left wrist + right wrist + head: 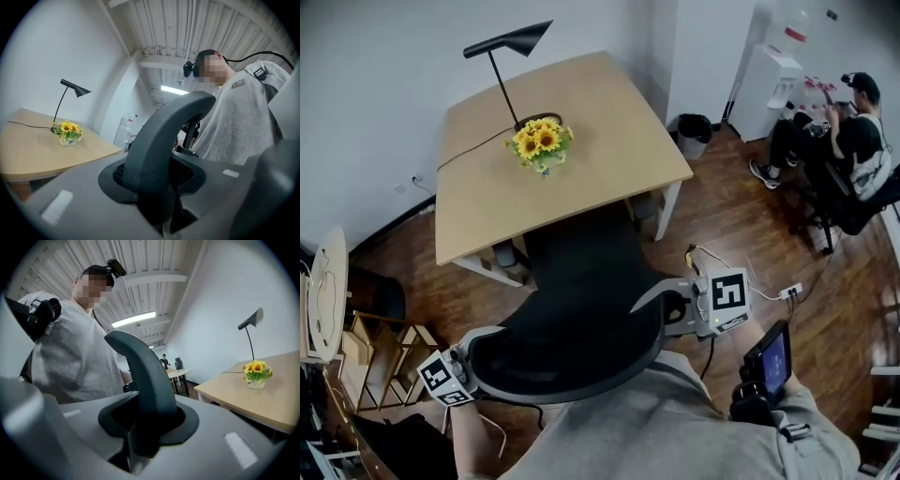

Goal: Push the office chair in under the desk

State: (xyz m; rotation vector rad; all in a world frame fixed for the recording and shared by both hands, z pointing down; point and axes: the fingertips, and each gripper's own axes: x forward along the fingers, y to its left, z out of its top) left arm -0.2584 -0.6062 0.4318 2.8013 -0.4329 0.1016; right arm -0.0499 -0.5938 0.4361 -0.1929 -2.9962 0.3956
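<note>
The black office chair (581, 272) stands at the near edge of the wooden desk (619, 131), its seat partly under the desktop. Its curved backrest (572, 380) is closest to me. My left gripper (483, 354) is shut on the backrest's left end, my right gripper (667, 307) on its right end. In the left gripper view the backrest rim (159, 140) runs down between the jaws of the left gripper (157, 197), with the desk (37, 150) beyond. In the right gripper view the backrest rim (150, 376) passes through the right gripper (145, 427), the desk (267, 399) off to the right.
A pot of sunflowers (542, 142) and a black lamp (502, 52) stand on the desk. A black bin (694, 131) sits by the desk's far right corner. A cable with a power strip (787, 292) lies on the floor. A wooden rack (384, 356) stands left; a person (844, 141) sits far right.
</note>
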